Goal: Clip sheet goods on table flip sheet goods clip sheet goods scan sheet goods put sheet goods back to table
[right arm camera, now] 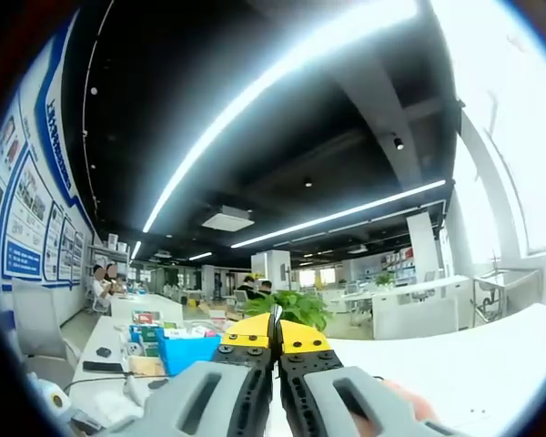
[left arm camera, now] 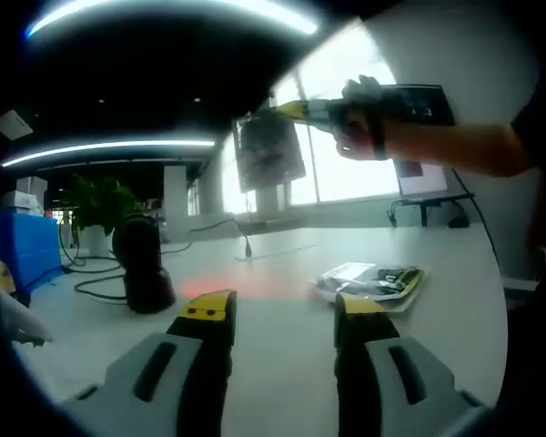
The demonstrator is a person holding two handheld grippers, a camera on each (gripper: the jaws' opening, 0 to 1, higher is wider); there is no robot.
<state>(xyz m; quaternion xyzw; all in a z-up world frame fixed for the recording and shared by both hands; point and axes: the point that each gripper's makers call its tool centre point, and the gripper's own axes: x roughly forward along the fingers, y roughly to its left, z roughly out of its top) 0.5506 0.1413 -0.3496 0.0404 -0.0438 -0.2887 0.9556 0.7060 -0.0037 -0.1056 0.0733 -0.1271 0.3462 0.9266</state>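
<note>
At twelve o'clock above the table (left arm camera: 282, 355), the sheet goods (left arm camera: 269, 150) are being pinched by one edge in the right gripper (left arm camera: 296, 111), left gripper (left arm camera: 282, 314) spread empty, so slipping before the scanner (left arm camera: 139, 264) is being risked.

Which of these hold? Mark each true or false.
1. The right tongs hold a packet up in the air. True.
2. The left tongs are shut on a packet. False: they are open and hold nothing.
3. More packets lie on the white table. True.
4. The black scanner hangs from the ceiling. False: it stands on the table.
5. A red glow falls on the table beside the scanner. True.
</note>
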